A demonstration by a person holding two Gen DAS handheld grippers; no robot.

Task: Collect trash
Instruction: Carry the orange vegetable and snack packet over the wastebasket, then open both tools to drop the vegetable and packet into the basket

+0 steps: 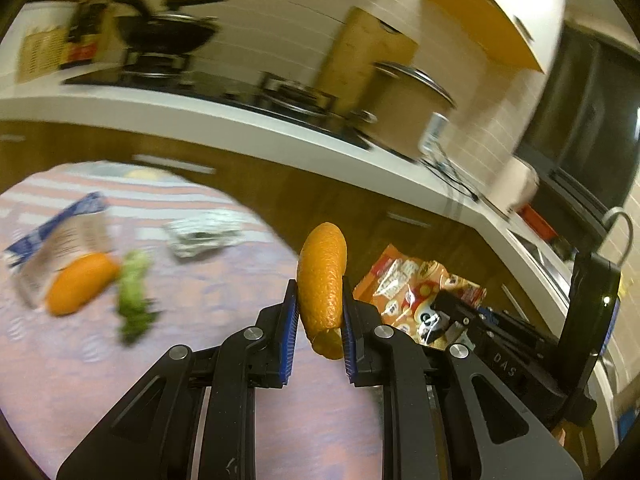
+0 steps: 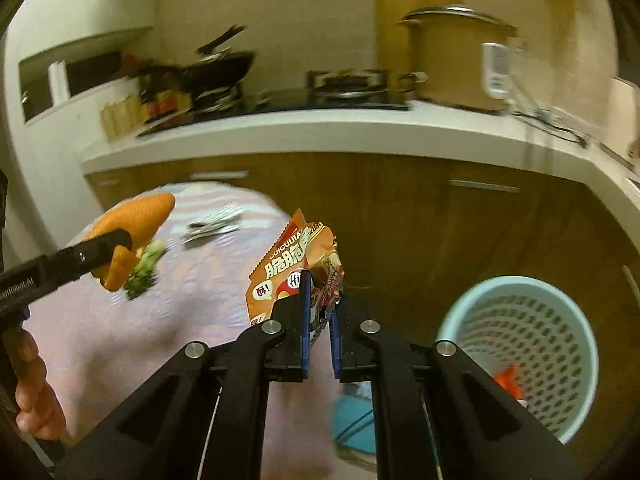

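Left gripper (image 1: 320, 316), seen from its own wrist camera, is clamped on a piece of orange peel (image 1: 323, 280) that stands upright between the blue pads at the centre of the view, lifted clear of the round table (image 1: 224, 360) with its pinkish patterned cloth. On the table, toward nine o'clock, lie a second piece of orange peel (image 1: 82, 283), a green vegetable scrap (image 1: 134, 296) touching it, and a blue and white carton (image 1: 56, 240) just behind; a crumpled silvery wrapper (image 1: 204, 232) sits toward ten o'clock. At three o'clock, just beside the held peel, an orange snack bag (image 1: 416, 280) hangs in the other gripper. Right gripper (image 2: 320, 312), in its own wrist view, is closed tight on that orange snack bag (image 2: 288, 268), which sticks up from the jaws at the centre, off the table. At four o'clock stands a pale blue perforated waste basket (image 2: 520, 360) on the floor, with a scrap of red-orange litter (image 2: 508, 380) already inside. At nine o'clock the left gripper carries its peel (image 2: 132, 220), with the green scrap (image 2: 144, 268) seen behind it and the silvery wrapper (image 2: 212, 224) at ten o'clock; a hand (image 2: 34, 392) shows at eight o'clock. Judging by this, collection is partly done: something is binned, two pieces are lifted but not yet dropped, and the second peel, green scrap, carton and wrapper remain on the table.
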